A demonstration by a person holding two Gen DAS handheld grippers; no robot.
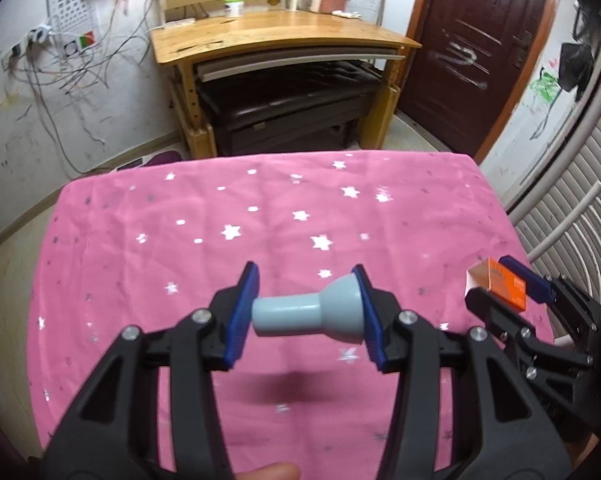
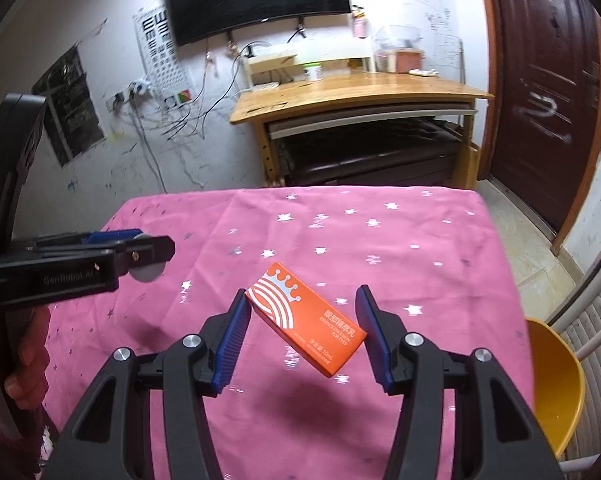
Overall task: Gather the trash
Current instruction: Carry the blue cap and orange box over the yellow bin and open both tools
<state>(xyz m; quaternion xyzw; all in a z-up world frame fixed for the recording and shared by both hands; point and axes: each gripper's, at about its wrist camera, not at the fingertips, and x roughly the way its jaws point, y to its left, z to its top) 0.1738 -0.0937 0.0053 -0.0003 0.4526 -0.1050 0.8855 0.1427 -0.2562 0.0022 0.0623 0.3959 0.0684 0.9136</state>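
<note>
Orange box (image 2: 306, 317), white crown, print "ESSENCE EMULSION FOR EYES", "10mL", clamped corner to corner in right gripper (image 2: 303, 326) above pink starred cloth (image 2: 420, 264). Left gripper (image 1: 305, 309) pinches grey-blue funnel-shaped piece (image 1: 306, 311), possibly cap, above same cloth; housing reads "GenRobot AI". Beyond cloth: wooden desk (image 2: 364, 92).

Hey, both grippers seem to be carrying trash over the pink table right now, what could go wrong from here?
1. The left gripper pinches the grey funnel-shaped piece only by its two ends, lengthwise; its narrow end barely meets the pad, so it might slip or pivot out.
2. The orange box sits diagonally in the right gripper, apparently held by its corners, so it may twist loose.
3. The grippers are close side by side, so a swing could knock them together.
</note>
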